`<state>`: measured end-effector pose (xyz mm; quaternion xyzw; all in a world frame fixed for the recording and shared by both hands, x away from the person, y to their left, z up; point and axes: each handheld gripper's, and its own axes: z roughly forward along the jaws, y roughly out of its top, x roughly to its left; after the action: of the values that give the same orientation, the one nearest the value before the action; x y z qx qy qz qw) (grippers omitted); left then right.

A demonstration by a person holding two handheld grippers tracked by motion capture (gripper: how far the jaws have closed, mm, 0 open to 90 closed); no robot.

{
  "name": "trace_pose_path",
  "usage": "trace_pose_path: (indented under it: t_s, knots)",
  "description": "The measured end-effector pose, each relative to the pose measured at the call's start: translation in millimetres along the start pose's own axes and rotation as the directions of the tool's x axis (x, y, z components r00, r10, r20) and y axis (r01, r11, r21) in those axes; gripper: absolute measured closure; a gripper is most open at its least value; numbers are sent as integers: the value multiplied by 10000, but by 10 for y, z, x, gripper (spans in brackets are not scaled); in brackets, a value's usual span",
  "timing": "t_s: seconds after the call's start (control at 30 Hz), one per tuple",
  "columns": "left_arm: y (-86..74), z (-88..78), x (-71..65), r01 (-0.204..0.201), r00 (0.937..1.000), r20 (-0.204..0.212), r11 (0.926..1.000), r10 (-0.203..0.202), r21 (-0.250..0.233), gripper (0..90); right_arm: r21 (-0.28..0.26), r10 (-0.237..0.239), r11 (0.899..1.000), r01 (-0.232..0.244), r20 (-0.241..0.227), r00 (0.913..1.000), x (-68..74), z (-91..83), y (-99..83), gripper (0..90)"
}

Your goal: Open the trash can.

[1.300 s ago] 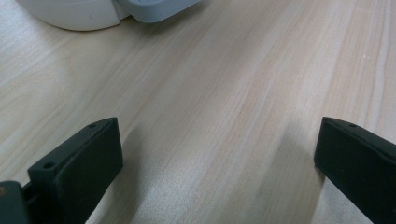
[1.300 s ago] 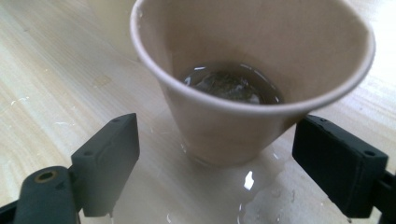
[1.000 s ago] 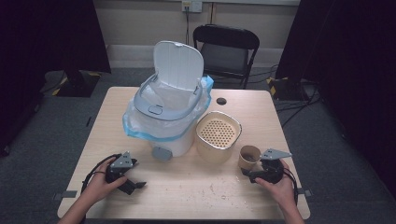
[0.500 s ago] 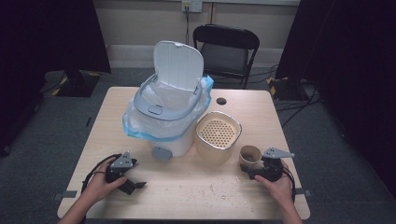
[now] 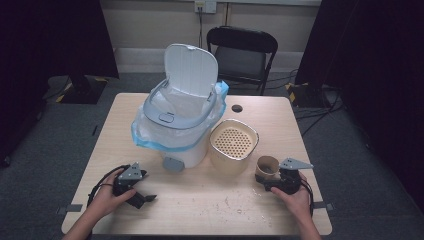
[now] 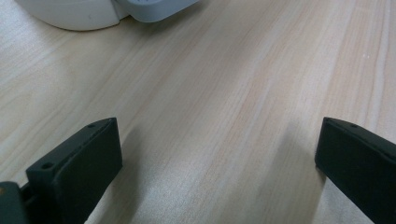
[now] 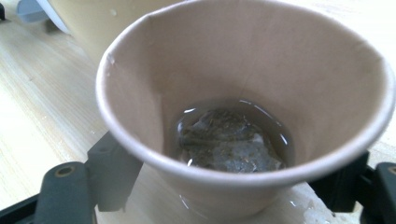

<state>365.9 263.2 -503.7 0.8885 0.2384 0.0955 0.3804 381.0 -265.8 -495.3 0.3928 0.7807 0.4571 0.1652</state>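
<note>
Near the table's (image 5: 210, 200) right edge, the right gripper (image 7: 224, 186) has been closing around a paper cup (image 7: 243, 93) — jaws flanking it, contact unclear; the left gripper (image 6: 219, 154) rests wide open — empty.

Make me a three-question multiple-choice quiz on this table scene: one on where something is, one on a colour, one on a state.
1. Where does the paper cup stand?
A. by the right claw
B. inside the bin
C. on the chair

2. What colour is the bag lining the bin?
A. red
B. blue
C. black

3. How is the bin's lid?
A. shut
B. lying on the table
C. raised open

Answers: 1 A, the cup sits between that claw's jaws, as the right gripper view shows. 2 B, a blue bag edge hangs round the bin's rim. 3 C, the lid stands upright behind the opening.
</note>
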Motion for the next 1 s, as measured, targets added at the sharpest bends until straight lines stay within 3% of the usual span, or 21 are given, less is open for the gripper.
trace_pose_path:
  t_s: [1.0]
  knots:
    - [1,0,1,-12,10000,9,10000,12,2,0,-210,-341,9992,347,296,9990,7,-1,5,326]
